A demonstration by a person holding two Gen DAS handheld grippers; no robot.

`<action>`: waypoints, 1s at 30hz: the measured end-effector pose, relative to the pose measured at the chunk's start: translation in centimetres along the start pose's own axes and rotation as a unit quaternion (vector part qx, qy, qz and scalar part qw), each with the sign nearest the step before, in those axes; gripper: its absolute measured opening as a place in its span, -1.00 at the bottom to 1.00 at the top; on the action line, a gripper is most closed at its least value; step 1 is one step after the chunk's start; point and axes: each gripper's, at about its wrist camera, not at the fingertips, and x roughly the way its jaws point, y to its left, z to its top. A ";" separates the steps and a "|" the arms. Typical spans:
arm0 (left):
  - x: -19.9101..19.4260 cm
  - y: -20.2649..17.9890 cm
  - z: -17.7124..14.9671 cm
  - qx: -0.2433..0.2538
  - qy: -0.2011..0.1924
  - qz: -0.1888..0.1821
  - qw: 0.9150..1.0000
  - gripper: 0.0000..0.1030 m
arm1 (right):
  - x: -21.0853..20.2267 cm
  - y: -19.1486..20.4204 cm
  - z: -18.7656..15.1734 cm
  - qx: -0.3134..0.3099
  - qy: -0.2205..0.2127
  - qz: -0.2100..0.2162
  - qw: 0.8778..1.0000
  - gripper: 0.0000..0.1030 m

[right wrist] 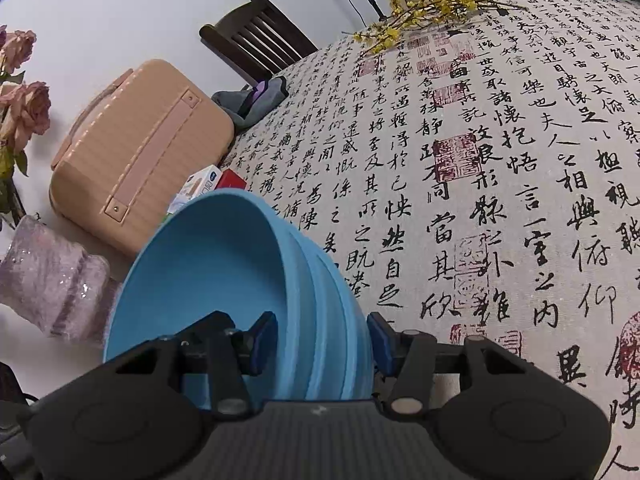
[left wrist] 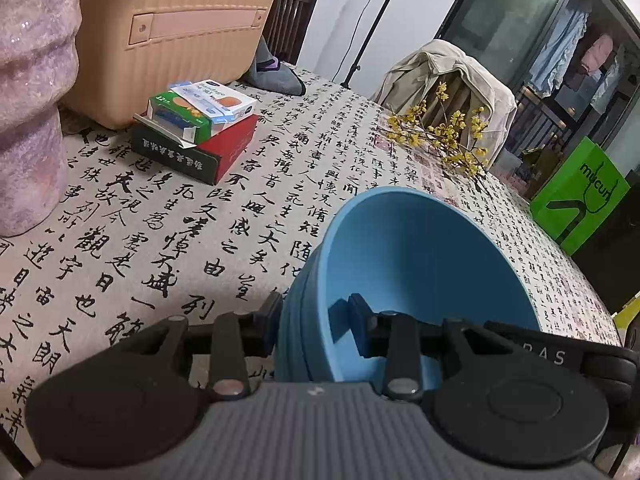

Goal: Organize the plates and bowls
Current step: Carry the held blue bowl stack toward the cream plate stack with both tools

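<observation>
While tilted above the calligraphy tablecloth (right wrist: 520, 160), blue bowl stack (left wrist: 420, 264) pinched at opposite rims: left gripper (left wrist: 316, 326) and right gripper (right wrist: 322, 342) both clamped across the wall, one finger inside. Neither nearer.

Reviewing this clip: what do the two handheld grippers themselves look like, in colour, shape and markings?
Both look alike: a grey ribbed body, black round discs either side, black linkage arms with silver pivot pins, and dark blue finger pads. The left gripper shows pale letters "R A S" on its right side. The right gripper shows no lettering. No cables or sleeves are visible.
</observation>
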 end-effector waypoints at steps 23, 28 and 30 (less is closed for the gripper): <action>-3.2 -2.6 -1.6 0.019 -0.022 -0.013 0.999 -0.31 | -4.6 -0.4 -1.5 -0.005 -0.032 0.005 0.999 -0.03; -3.9 -3.1 -2.0 0.020 -0.028 -0.013 0.999 -0.31 | -5.4 -0.6 -1.9 -0.003 -0.038 0.010 0.999 -0.03; -4.2 -3.3 -2.2 0.021 -0.029 -0.014 0.999 -0.31 | -5.7 -0.7 -2.1 -0.003 -0.041 0.011 0.999 -0.03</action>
